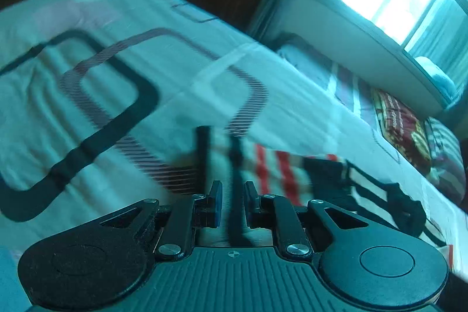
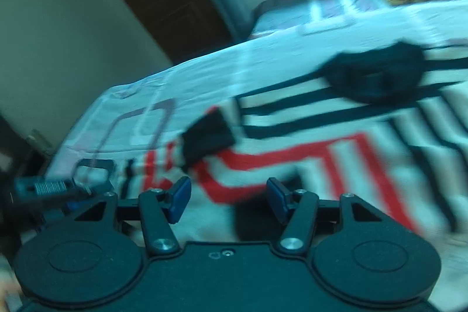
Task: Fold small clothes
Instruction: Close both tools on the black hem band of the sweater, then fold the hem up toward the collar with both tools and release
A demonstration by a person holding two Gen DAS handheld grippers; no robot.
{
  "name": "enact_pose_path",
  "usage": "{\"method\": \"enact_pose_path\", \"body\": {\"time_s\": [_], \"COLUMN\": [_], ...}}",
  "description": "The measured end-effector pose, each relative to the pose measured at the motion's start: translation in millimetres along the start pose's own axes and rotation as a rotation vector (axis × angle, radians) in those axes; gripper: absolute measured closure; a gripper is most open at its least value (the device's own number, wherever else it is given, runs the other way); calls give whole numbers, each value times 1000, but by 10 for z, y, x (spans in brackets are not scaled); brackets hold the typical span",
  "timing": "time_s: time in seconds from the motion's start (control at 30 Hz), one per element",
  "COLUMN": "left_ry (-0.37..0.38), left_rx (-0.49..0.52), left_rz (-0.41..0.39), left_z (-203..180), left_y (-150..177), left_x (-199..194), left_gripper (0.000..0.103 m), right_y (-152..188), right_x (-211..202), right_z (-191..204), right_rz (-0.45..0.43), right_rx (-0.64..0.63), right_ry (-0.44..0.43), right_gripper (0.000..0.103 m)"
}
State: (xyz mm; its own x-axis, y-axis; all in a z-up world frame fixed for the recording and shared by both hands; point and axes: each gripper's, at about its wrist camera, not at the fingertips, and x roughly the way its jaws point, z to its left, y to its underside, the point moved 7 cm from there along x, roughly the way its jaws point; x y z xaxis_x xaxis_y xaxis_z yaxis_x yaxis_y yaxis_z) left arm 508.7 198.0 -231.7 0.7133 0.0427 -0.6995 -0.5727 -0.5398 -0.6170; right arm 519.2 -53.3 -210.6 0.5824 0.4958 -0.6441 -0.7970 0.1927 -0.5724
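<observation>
Left gripper is pinching a thin dark cloth strip nearly closed, right gripper is hovering wide and empty, so the fabric is risking slipping free

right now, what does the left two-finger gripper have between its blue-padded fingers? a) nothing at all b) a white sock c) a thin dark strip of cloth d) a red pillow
c: in the left wrist view the left two-finger gripper has its fingers nearly closed on a thin dark strip of cloth that runs up between the pads, above the striped blanket.
</observation>
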Motion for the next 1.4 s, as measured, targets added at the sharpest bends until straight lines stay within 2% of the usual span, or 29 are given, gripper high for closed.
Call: {"method": "enact_pose_path", "body": {"time_s": [0.1, 0.17, 0.23, 0.3, 0.37, 0.4, 0.47, 0.6, 0.67, 0.77, 0.83, 0.93, 1.07, 1.13, 1.2, 1.23, 1.27, 1.33, 1.4], "left_ry": [-8, -16, -20, -24, -25, -23, -12, 39, 73, 126, 153, 186, 187, 166, 137, 127, 105, 66, 79], "left_rx": [-24, -20, -24, -30, -24, -19, -9, 15, 32, 75, 98, 130, 178, 207, 235, 242, 246, 244, 216], "left_rz": [8, 10, 7, 5, 6, 8, 10, 13, 22, 45, 66, 108, 145, 148, 140, 141, 135, 122, 126], "left_z": [241, 358, 453, 515, 539, 526, 484, 248, 53, -305, -540, -841, -1114, -1180, -1187, -1190, -1181, -1140, -1087], "left_y": [44, 36, 18, -5, -19, -20, -12, 19, 71, 203, 314, 500, 723, 801, 841, 854, 858, 856, 863], "left_x": [43, 65, 77, 82, 91, 94, 95, 103, 129, 179, 215, 272, 323, 351, 376, 384, 377, 363, 357], "left_gripper": [89, 89, 89, 89, 89, 89, 89, 89, 89, 89, 89, 89, 88, 88, 88, 83, 70, 58, 58], "right_y": [-25, -56, -110, -153, -178, -187, -218, -364, -469, -578, -573, -392, -124, -51, -23, 12, 24, 23, 48], "right_x": [320, 434, 512, 590, 638, 640, 490, -196, -569, -1127, -1393, -1667, -1707, -1601, -1606, -1642, -1697, -1799, -1826], "right_z": [13, 41, 108, 153, 160, 170, 226, 267, 89, -285, -604, -1148, -1725, -1885, -1998, -2032, -2069, -2141, -2192], "right_rz": [45, 29, 2, -17, -23, -27, -77, -225, -281, -369, -385, -368, -302, -251, -235, -246, -263, -290, -283], "right_rx": [117, 161, 150, 139, 130, 110, 53, -138, -167, -214, -196, -142, -51, -2, 73, 112, 139, 177, 176], "right_ry": [-45, -60, -55, -32, -13, 7, 29, 99, 151, 285, 361, 470, 544, 526, 482, 462, 451, 441, 435], "right_gripper": [47, 50, 54, 68, 93, 95, 95, 96, 96, 96, 96, 96, 96, 92, 79, 73, 68, 60, 63]}}
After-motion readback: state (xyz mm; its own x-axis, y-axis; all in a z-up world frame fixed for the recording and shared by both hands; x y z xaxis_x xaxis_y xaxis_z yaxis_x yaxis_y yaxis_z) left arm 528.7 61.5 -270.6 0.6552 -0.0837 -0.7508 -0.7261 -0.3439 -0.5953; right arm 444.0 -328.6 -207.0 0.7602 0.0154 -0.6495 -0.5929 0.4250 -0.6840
